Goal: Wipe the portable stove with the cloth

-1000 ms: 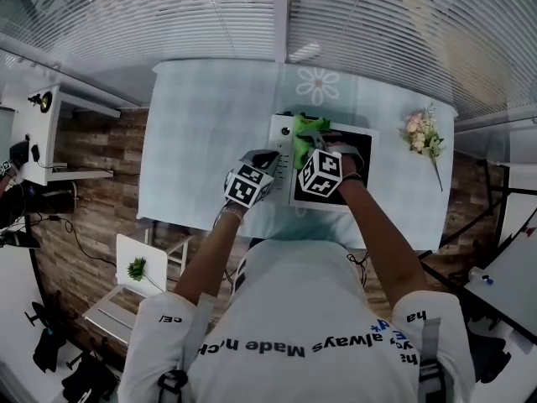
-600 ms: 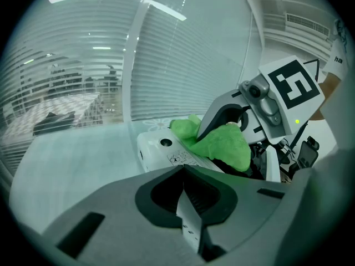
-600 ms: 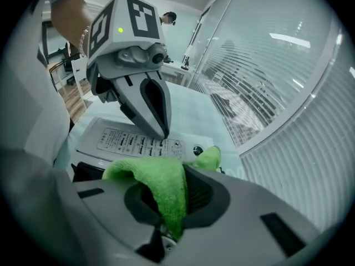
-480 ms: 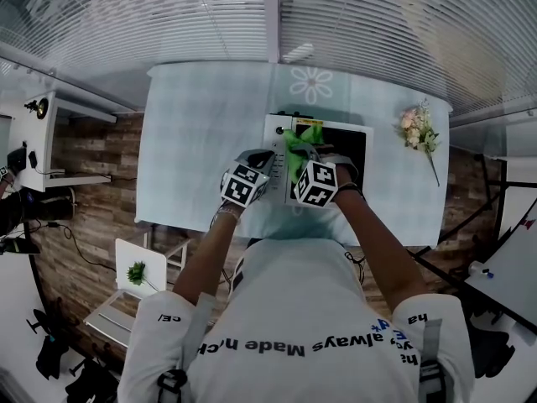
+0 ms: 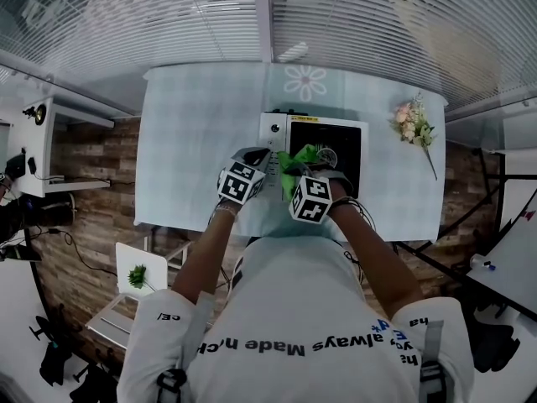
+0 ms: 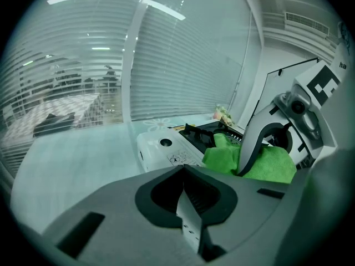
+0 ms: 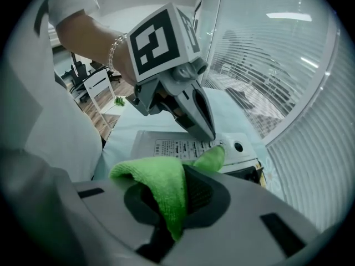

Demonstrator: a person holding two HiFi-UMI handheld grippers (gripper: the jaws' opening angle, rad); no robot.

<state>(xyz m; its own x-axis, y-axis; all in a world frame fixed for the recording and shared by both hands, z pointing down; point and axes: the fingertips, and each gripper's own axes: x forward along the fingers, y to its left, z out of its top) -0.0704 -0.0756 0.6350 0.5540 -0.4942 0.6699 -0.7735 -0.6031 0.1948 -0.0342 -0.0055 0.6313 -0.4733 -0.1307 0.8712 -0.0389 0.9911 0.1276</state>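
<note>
The portable stove (image 5: 336, 139) has a black top and a white control panel (image 5: 272, 133); it stands mid-table. A green cloth (image 5: 296, 163) lies bunched over its near-left part. My right gripper (image 5: 295, 173) is shut on the cloth, whose fold (image 7: 161, 184) fills the jaws in the right gripper view. My left gripper (image 5: 263, 159) is shut with nothing in it, its tip resting against the white panel (image 7: 183, 147) just left of the cloth. The left gripper view shows the stove (image 6: 163, 148), the cloth (image 6: 266, 165) and the right gripper (image 6: 260, 140) beside it.
A small bunch of flowers (image 5: 414, 128) lies on the pale tablecloth (image 5: 201, 124) to the right of the stove. A white chair with a little green plant (image 5: 137, 270) stands on the floor at the near left. Window blinds run behind the table.
My right gripper has dragged the cloth toward me and to the left across the stove top, uncovering the burner. The left gripper has stayed at the white panel.
</note>
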